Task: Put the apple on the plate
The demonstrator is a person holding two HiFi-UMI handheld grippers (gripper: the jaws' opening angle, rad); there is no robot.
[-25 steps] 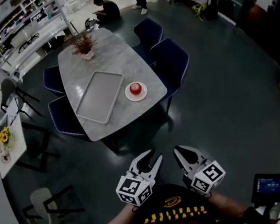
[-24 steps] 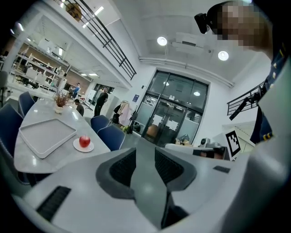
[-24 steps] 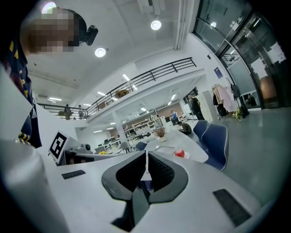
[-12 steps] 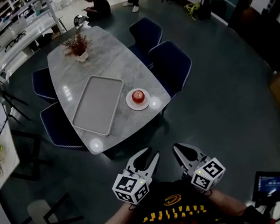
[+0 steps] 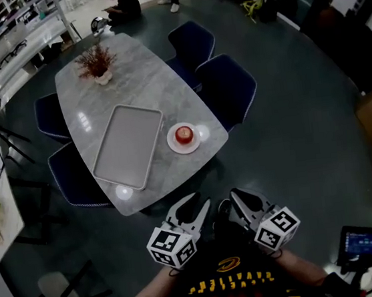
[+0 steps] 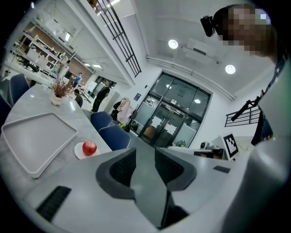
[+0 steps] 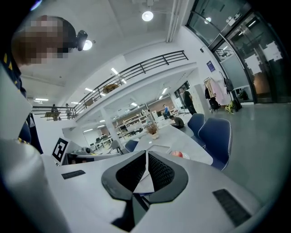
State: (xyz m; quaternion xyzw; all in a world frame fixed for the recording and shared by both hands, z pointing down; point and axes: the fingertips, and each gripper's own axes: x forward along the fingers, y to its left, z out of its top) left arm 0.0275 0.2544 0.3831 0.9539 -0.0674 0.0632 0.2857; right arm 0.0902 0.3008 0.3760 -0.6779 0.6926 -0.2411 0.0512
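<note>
A red apple (image 5: 183,135) rests on a small white plate (image 5: 174,144) near the right edge of the grey marble table (image 5: 158,87). The left gripper view also catches the apple (image 6: 89,147) on its plate (image 6: 79,150), and the right gripper view shows the apple (image 7: 178,154) far ahead. Both grippers hang low in front of my body, well short of the table. My left gripper (image 5: 194,206) has its jaws a little apart with nothing between them. My right gripper (image 5: 241,197) has its jaws closed together, empty.
A large grey tray (image 5: 128,147) lies left of the plate. A dried-flower pot (image 5: 96,62) stands at the table's far end. Dark blue chairs (image 5: 224,82) line both sides. A person crouches beyond the table (image 5: 118,5). A small screen (image 5: 362,244) sits at lower right.
The table has slid a little down and left in the head view. Both grippers sit slightly lower in the frame. The apple stays on the plate.
</note>
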